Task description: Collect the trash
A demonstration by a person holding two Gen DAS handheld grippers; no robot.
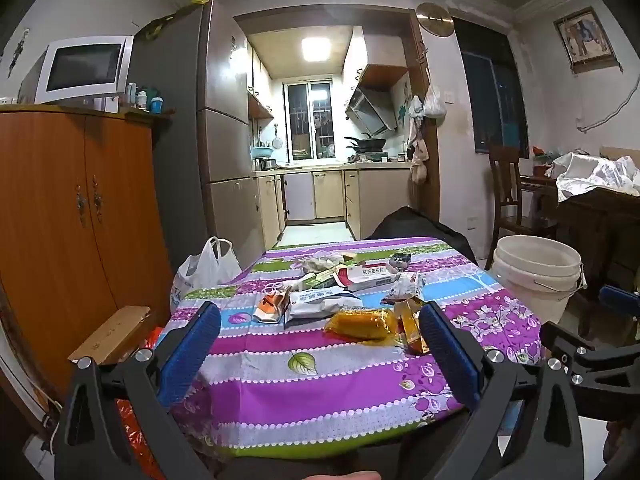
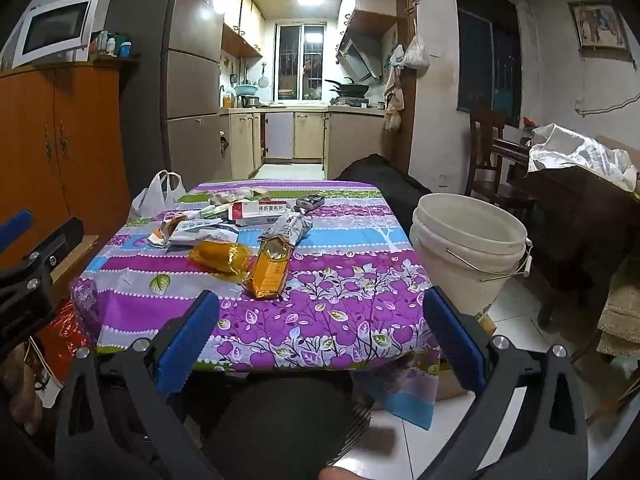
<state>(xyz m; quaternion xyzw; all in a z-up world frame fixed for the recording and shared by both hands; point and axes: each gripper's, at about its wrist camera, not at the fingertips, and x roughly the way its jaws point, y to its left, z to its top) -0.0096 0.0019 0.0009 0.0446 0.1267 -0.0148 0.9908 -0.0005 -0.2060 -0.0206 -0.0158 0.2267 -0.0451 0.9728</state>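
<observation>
A: On the floral tablecloth (image 2: pixel 340 304): wrappers, yellow snack packet (image 2: pixel 220 258), amber box (image 2: pixel 270 272), medicine box (image 2: pixel 262 210). White bucket (image 2: pixel 468 248) beside the table.

B: Tongs?

A: Left gripper (image 1: pixel 320 344) and right gripper (image 2: pixel 320 336) both spread wide, holding nothing.

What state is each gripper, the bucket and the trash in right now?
Left gripper: open, empty, short of the trash.
Right gripper: open, empty, over the near table edge.
Bucket: upright beside the table, interior hidden.
Orange wrapper: crumpled, lying on the table.
Amber packet: flat on the table.
Medicine box: lying flat, closed.
</observation>
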